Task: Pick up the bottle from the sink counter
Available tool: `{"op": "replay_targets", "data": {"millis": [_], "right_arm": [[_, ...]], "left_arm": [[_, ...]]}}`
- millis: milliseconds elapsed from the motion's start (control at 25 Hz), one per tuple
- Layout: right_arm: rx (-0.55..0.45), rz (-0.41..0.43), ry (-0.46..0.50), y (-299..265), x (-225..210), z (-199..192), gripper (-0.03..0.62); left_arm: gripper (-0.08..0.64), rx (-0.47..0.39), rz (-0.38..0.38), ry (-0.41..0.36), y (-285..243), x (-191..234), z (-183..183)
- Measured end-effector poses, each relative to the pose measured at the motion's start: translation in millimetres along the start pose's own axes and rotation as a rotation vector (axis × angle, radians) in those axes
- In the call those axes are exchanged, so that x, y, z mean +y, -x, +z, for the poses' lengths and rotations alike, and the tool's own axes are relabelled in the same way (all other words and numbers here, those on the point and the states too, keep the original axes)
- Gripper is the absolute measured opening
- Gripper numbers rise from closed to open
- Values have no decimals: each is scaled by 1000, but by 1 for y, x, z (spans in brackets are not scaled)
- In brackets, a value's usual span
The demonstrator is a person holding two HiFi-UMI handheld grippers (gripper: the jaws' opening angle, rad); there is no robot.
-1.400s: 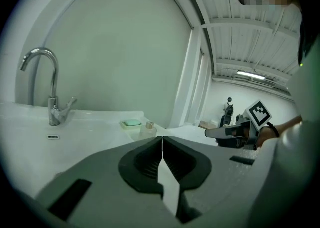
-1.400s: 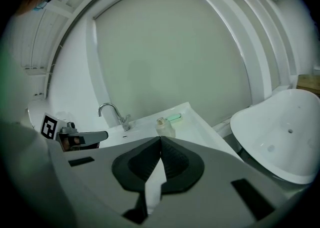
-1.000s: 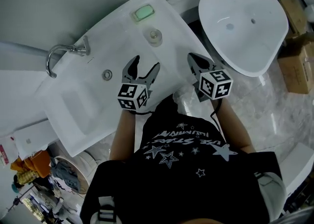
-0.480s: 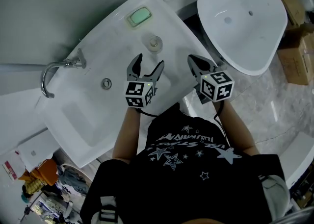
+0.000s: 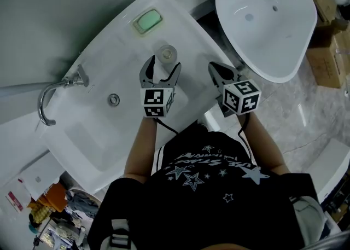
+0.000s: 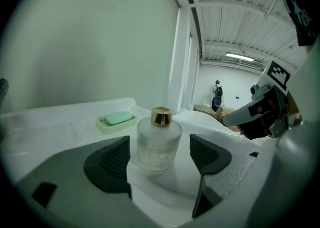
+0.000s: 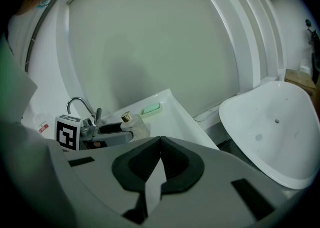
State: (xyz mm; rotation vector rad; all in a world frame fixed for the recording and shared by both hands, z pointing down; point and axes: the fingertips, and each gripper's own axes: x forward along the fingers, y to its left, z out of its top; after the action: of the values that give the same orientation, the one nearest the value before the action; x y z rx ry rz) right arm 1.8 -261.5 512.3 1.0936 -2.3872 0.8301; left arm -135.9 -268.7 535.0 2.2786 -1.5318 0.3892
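left claw [image 5: 162,67] is hovering spread wide, untouched bottle [image 6: 159,144] framed just ahead of its tips, upright on the sink surface [image 5: 104,57]; right claw [image 7: 160,159] is hanging pressed together, empty; approach step; next probably needing forward easing, then closing.

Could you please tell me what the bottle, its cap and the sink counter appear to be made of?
Bottle: probably frosted glass, since it looks translucent and matte, though frosted plastic is possible.
Cap: gold-coloured with a shiny, reflective sheen, so metal or metallised plastic.
Sink counter: white and glossy with soft highlights, likely ceramic or a moulded resin.
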Motion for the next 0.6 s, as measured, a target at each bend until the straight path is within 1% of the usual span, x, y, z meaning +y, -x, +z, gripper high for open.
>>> {"op": "replay_targets", "data": {"millis": [160, 320, 440, 600], "right_arm": [[6, -4, -2, -6, -5, 1, 6], [8, 0, -8, -12, -5, -2, 6], [11, -1, -9, -14, -7, -3, 6], [14, -10, -15, -15, -12, -6, 6]], "left_arm": [[357, 7, -1, -17, -14, -1, 0], [357, 35, 3, -30, -27, 0, -8], [357, 24, 10, -55, -34, 1, -3], [357, 16, 12, -67, -41, 4, 0]]}}
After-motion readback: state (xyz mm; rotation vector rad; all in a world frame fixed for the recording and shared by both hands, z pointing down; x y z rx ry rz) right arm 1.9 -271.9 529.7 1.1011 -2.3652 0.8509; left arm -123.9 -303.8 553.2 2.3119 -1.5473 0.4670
